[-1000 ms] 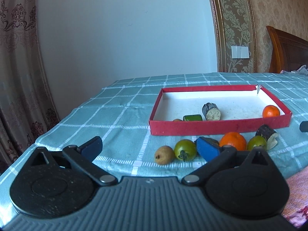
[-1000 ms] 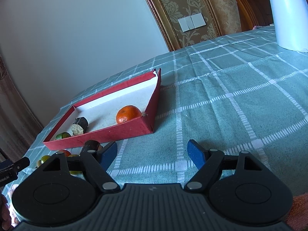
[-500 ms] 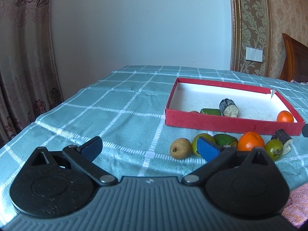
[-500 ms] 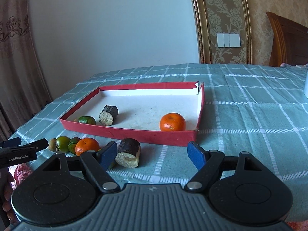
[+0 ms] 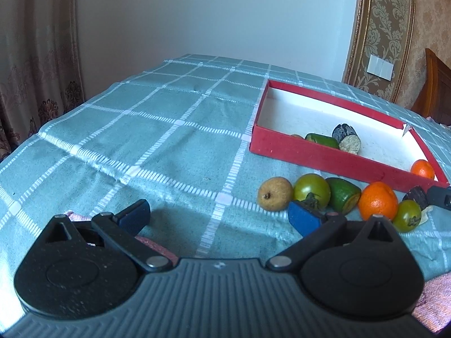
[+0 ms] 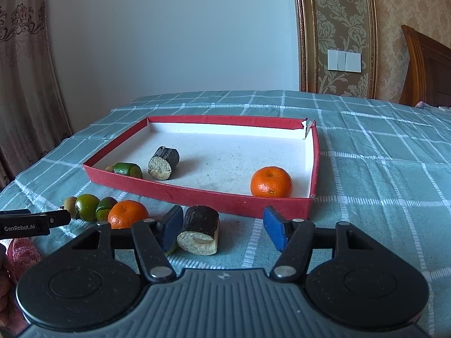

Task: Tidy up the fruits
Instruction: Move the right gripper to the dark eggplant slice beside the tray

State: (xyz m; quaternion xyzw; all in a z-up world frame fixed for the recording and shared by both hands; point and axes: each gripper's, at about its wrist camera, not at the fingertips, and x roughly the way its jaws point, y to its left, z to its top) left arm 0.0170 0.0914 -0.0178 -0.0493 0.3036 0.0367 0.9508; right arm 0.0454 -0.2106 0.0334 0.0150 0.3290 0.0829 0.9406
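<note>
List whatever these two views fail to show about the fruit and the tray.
- Small brownish item in the red tray, beside the green piece: the near wall hides most of it in both views; kind unclear.
- Green fruit behind the right gripper: its left finger covers nearly all of it in the right wrist view.
- Dark cut piece outside the tray: in the left wrist view, half hidden by a green tomato and the other gripper's tip.

A home interior, likely a bedroom, is indicated by damask wallpaper (image 6: 346,14) set in a gilded frame (image 6: 300,28), patterned curtains (image 5: 36,56), a wall switch (image 6: 344,60) and a carved wooden headboard (image 6: 428,67). A checked teal cloth (image 5: 157,129) is spread over the surface where fruit is laid out.
</note>
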